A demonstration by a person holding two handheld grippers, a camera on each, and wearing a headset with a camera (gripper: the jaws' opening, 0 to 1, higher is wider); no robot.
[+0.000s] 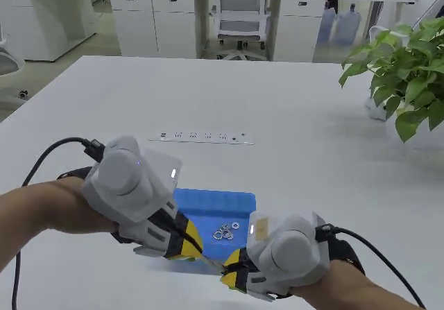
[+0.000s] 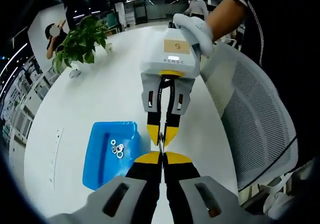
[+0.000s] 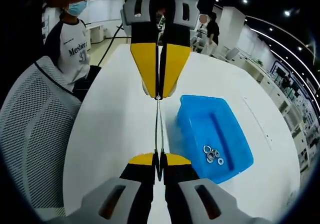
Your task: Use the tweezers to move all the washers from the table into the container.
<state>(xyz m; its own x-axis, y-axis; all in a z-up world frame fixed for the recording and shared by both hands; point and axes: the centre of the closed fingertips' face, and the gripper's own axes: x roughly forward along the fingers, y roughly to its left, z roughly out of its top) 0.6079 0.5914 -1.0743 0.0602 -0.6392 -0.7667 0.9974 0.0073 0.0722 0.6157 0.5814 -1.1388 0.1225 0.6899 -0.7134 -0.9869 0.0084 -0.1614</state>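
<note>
Right gripper view: we see the right gripper (image 3: 159, 160) with its yellow jaws pressed together on one end of the thin metal tweezers (image 3: 158, 126). The tweezers run straight ahead into the left gripper (image 3: 159, 88), whose jaws are likewise closed on the far end. Both tools hold the tweezers between them over the white table (image 3: 115, 119). Just beside them sits the blue container (image 3: 200, 114), with a small cluster of washers (image 3: 212, 155) lying on its floor. Every washer we can make out is inside it, so we judge the moving finished or nearly so. The next move probably calls for one gripper to let go, so the tweezers can be set down or re-gripped without slipping. Further out, a mesh chair (image 3: 35, 134) stands at the table edge, a power strip (image 1: 201, 138) lies beyond the container, and a potted plant (image 1: 409, 67) stands well apart. We judge the way to the container open
</note>
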